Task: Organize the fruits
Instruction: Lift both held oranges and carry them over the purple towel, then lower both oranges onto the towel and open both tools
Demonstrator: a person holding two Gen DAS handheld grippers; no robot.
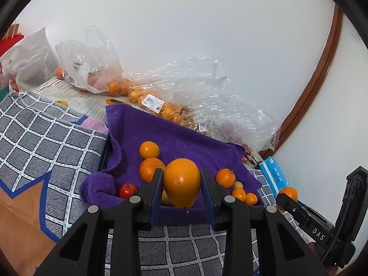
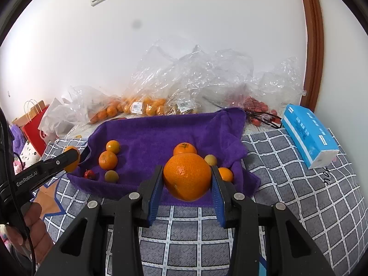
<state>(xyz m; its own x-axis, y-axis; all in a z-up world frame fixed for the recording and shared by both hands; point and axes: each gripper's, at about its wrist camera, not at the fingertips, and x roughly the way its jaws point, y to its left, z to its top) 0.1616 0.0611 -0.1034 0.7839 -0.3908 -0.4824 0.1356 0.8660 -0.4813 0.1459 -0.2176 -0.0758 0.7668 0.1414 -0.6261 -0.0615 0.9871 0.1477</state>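
Note:
A purple towel (image 1: 174, 135) (image 2: 161, 131) lies on a grey checked cloth and carries loose fruit. My left gripper (image 1: 181, 174) is shut on an oval orange (image 1: 181, 184), held above the towel's near edge. Behind it sit two oranges (image 1: 150, 161), a red fruit (image 1: 127, 190), a mandarin (image 1: 225, 178) and smaller fruits (image 1: 243, 196). My right gripper (image 2: 186, 172) is shut on a large round orange (image 2: 187, 177) over the towel's front. Around it rest a mandarin (image 2: 184, 148), two oranges (image 2: 108, 159) and a brownish fruit (image 2: 111, 176). Each view shows the other gripper at its side.
Clear plastic bags (image 2: 142, 108) (image 1: 110, 85) of oranges and red fruit line the wall behind the towel. A blue tissue pack (image 2: 308, 135) lies at right, a red paper bag (image 2: 34, 126) at left. A brown door frame (image 2: 312, 46) stands at right. A person's hand (image 2: 34, 227) holds the left gripper.

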